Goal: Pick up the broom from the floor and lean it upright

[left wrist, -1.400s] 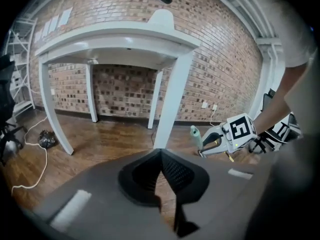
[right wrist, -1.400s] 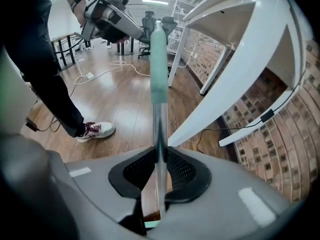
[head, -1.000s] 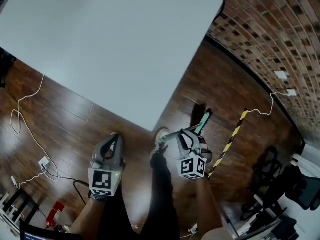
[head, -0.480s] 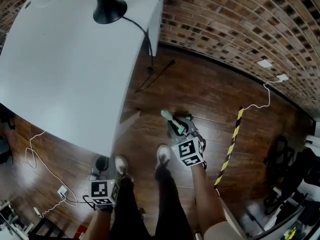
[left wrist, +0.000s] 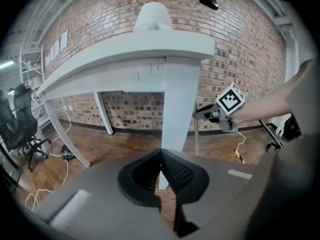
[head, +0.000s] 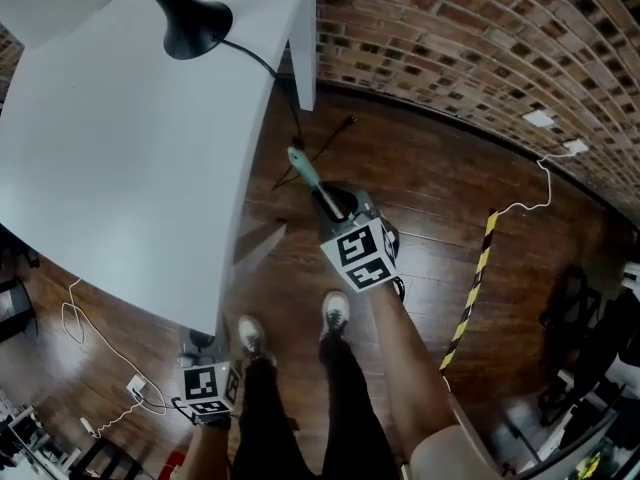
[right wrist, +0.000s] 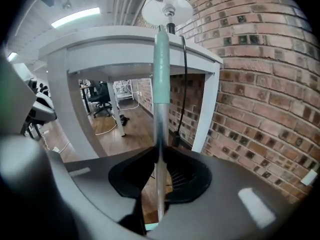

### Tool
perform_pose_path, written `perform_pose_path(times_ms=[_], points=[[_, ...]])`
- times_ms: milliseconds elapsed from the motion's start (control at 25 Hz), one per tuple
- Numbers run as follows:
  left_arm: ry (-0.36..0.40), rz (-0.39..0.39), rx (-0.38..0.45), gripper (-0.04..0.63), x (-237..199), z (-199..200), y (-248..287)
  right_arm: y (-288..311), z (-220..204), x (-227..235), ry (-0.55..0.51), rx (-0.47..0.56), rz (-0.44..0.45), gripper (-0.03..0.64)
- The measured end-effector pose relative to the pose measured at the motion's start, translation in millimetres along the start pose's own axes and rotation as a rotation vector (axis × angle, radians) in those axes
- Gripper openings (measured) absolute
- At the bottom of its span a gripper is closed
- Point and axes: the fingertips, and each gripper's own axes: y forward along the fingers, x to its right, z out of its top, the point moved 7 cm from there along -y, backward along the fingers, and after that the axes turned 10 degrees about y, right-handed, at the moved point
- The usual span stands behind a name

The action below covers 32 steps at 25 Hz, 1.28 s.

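Observation:
The broom's metal handle [right wrist: 159,129] with its teal grip [right wrist: 161,69] stands nearly upright between the jaws of my right gripper [right wrist: 159,151], which is shut on it. In the head view the teal grip [head: 303,171] sticks out up-left from the right gripper [head: 335,206], close to the white table's corner. The broom's head is hidden below the gripper and arm. My left gripper [head: 200,353] hangs low at the left by the table edge; its pads [left wrist: 160,156] meet with nothing between them. From the left gripper view, the right gripper [left wrist: 212,115] shows beside the table leg.
A white table [head: 120,168] carries a black lamp base [head: 190,23] with a cord. Its leg [left wrist: 177,109] stands close ahead. The brick wall [head: 480,38] curves behind. A yellow-black strip [head: 470,293] and white cables [head: 90,338] lie on the wood floor. My feet [head: 335,313] are below the right gripper.
The right gripper has carried the broom handle forward and up toward the table corner and wall, and the handle has swung more upright. The left gripper has dropped toward the view's lower left.

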Motion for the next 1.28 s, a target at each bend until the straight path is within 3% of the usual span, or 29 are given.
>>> perform_pose_path(times_ms=[400, 800, 1280], points=[[-0.003, 0.010, -0.011, 0.000, -6, 2, 1, 46, 35, 6, 0.002, -0.014, 0.038, 0.091], [-0.014, 0.004, 0.002, 0.000, -24, -2, 12, 65, 41, 8, -0.064, -0.034, -0.005, 0.106], [-0.025, -0.036, -0.005, 0.000, -29, -1, 16, 61, 36, 12, -0.003, -0.029, -0.032, 0.149]])
